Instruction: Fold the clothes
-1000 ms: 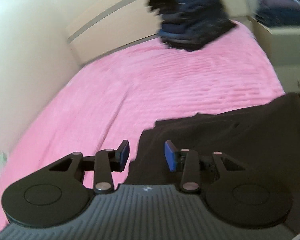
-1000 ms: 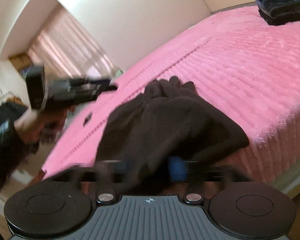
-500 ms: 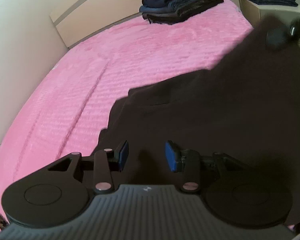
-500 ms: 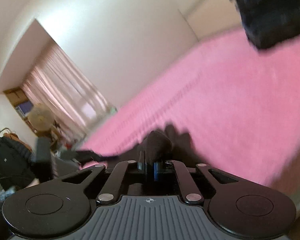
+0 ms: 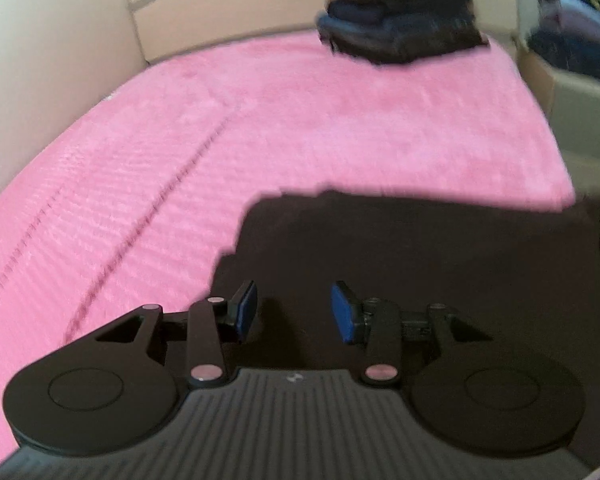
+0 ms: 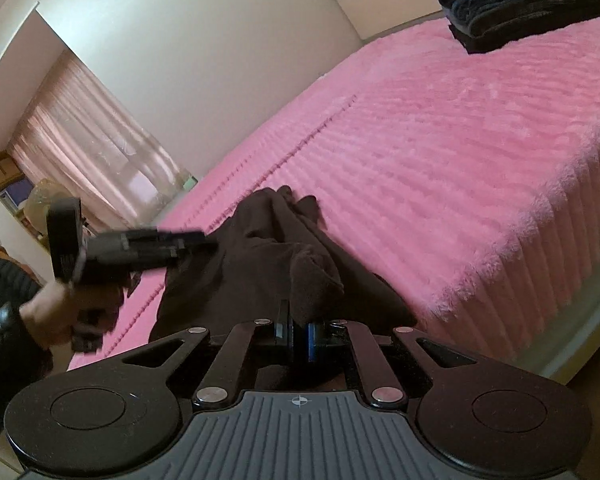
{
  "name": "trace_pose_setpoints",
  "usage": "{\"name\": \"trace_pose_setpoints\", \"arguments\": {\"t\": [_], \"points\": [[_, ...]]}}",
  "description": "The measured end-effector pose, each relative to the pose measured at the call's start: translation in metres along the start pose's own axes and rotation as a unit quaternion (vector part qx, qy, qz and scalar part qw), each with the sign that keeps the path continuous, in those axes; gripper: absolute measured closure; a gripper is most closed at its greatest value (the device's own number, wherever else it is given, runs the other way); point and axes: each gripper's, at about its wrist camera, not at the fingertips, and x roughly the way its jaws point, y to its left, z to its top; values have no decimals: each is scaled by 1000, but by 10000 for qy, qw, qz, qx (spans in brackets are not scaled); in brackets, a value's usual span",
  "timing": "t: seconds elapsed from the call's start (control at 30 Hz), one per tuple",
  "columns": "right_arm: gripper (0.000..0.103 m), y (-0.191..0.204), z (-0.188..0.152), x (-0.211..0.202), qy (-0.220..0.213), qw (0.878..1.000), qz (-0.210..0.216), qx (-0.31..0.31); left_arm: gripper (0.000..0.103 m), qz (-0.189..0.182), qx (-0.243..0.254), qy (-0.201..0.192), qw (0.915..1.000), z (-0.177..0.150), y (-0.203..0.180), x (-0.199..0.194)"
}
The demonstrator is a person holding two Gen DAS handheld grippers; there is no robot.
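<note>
A dark brown fabric garment [image 6: 268, 264] lies on the bed's fluffy pink ribbed blanket [image 6: 440, 168], near its edge. The right hand-held gripper [image 6: 299, 338] has pinched a fold of it (pads nearly together). The left hand-held gripper [image 5: 294, 312] hovers over the cloth, spread, gripping nothing.
</note>
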Motion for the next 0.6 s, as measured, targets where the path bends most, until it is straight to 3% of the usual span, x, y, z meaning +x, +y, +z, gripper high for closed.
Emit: {"name": "trace_pose_setpoints", "arguments": {"t": [0.13,0.3,0.4,0.47,0.53,0.6], "points": [[98,2,-3,1,41,9998,-11,-177,66,-260,-365,-104,9989,25,25,14],[98,5,-3,7,109,9988,-79,-472,66,-923,-908,356,9909,49,60,66],[98,3,-4,10,142,9987,-82,-478,69,-1076,-1018,564,9874,50,67,92],[98,3,-3,9,133,9988,-75,-461,90,-1220,-1042,522,9857,49,68,99],[98,5,0,2,-83,9992,-48,-382,102,-1166,-951,117,9885,51,69,90],[98,8,3,-5,-326,9988,-24,-375,102,-1211,-1142,-306,9856,55,77,80]]}}
